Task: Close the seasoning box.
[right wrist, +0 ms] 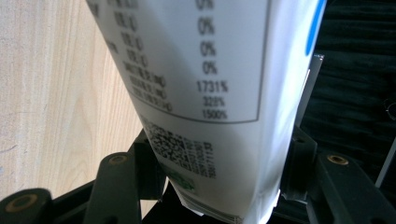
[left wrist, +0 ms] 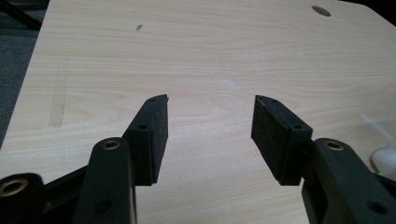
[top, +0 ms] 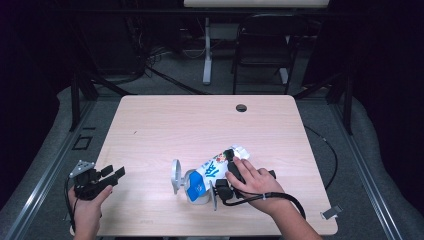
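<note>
A white and blue printed bag lies tilted over a white container near the table's front edge, its blue end down at the container and its crumpled end raised to the right. My right gripper is shut on the bag. In the right gripper view the black jaws stand against both sides of the bag's white printed face. My left gripper rests at the table's front left corner, open, with bare wood between its pads. A white edge of the container shows at the right of that view.
A round white disc-like part stands just left of the container. The table has a round hole near its far edge. A small grey clip lies at the front right corner. A dark chair stands beyond the table.
</note>
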Demonstrator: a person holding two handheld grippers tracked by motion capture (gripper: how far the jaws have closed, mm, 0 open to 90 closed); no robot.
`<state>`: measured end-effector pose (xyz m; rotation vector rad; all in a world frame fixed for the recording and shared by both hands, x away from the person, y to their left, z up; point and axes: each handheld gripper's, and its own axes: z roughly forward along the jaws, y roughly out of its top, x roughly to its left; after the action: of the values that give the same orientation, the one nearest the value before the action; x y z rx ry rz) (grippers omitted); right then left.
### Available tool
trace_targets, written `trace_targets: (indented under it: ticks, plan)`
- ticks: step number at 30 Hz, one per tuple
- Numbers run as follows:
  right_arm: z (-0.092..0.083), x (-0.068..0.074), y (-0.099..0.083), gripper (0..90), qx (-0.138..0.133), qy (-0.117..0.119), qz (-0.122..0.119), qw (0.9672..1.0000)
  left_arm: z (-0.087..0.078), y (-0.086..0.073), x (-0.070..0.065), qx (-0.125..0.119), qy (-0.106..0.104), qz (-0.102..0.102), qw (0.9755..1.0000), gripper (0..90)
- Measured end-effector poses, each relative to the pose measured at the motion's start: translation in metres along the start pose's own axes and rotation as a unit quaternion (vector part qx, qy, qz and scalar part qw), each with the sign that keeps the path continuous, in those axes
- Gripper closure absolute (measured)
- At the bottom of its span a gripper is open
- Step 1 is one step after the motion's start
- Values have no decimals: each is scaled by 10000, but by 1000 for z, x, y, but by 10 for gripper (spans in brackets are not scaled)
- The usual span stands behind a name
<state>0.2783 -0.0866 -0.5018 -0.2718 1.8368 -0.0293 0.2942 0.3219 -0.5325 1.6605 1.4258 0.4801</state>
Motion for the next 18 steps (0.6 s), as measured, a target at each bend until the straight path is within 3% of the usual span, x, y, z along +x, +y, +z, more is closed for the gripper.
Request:
trace_targets:
  ticks: [18]
  plan:
    - [0,0,0,466,2,-17,-9,10000,0,-1,1,-7,7,-10,10000,468]
